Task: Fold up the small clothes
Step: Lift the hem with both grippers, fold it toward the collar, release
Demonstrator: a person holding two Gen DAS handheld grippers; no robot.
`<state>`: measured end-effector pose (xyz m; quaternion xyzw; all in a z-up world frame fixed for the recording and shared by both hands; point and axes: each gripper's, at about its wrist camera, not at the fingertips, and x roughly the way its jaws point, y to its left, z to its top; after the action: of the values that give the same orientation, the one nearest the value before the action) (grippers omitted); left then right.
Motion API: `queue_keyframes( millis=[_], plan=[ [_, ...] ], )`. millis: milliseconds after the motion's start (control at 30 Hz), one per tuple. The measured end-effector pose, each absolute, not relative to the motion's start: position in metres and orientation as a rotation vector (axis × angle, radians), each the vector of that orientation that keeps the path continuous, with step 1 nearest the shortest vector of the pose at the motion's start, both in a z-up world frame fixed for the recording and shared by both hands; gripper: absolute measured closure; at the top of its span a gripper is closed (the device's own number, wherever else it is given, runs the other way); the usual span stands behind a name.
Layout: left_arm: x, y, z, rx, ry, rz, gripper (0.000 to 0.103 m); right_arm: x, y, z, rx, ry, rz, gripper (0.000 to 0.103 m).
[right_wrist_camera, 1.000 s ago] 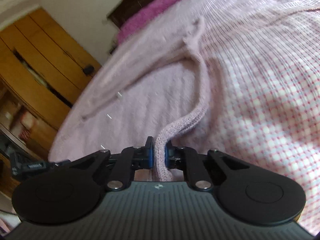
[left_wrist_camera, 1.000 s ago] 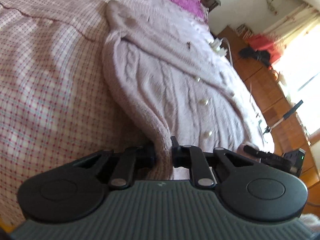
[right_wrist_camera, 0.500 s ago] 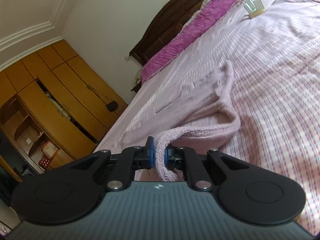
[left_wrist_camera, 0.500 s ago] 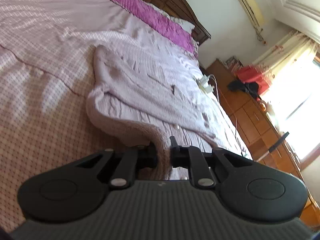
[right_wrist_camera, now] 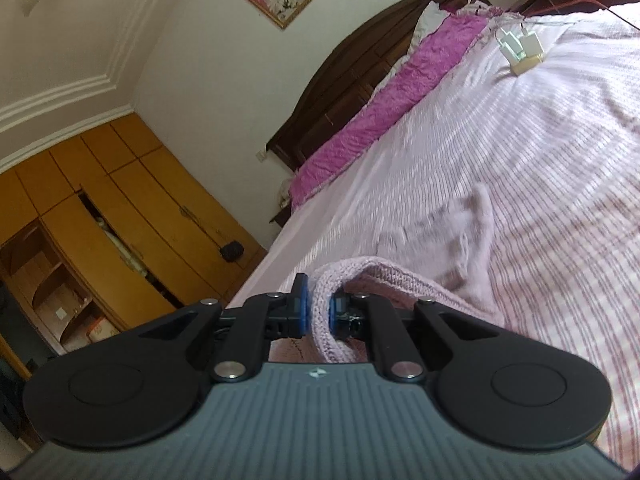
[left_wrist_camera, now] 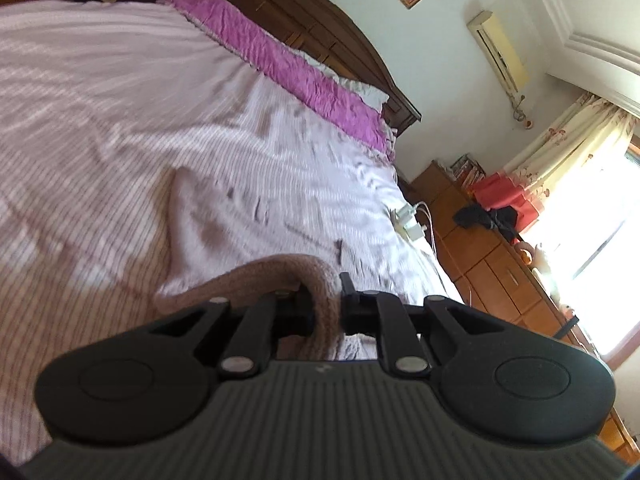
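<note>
A pale pink cable-knit cardigan [left_wrist_camera: 224, 224] lies on the checked pink bedspread [left_wrist_camera: 80, 128]. My left gripper [left_wrist_camera: 326, 308] is shut on the cardigan's ribbed hem, which arches up between the fingers. My right gripper [right_wrist_camera: 318, 312] is shut on the other end of the hem [right_wrist_camera: 360, 276]. Both hold the hem lifted, doubled over toward the collar end of the cardigan [right_wrist_camera: 460, 232]. The buttoned front is hidden under the raised fold.
A magenta pillow strip [left_wrist_camera: 304, 76] and dark wooden headboard [right_wrist_camera: 360, 60] are at the far end. White chargers on a power strip [left_wrist_camera: 410, 222] lie on the bed, also in the right wrist view [right_wrist_camera: 520, 50]. Wooden drawers [left_wrist_camera: 492, 264] stand right, a wardrobe [right_wrist_camera: 100, 216] left.
Both grippers have lifted the hem and carried it toward the collar, folding the cardigan over itself. The cameras have tilted up, so the buttoned front has dropped out of sight.
</note>
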<state>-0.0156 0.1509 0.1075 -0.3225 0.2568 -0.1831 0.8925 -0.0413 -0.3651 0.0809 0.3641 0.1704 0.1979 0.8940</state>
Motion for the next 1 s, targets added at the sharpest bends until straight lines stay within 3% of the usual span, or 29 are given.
queue_keyframes(
  millis=[467, 1000],
  plan=[
    [0.065, 0.146, 0.121, -0.624, 0.497, -0.220, 0.090, 0.052, -0.375, 0.089, 0.812, 0.314, 0.282, 0.093],
    [0.152, 0.136, 0.041, -0.442, 0.737, -0.079, 0.088, 0.139, -0.365, -0.001, 0.654, 0.600, 0.051, 0.092]
  ],
)
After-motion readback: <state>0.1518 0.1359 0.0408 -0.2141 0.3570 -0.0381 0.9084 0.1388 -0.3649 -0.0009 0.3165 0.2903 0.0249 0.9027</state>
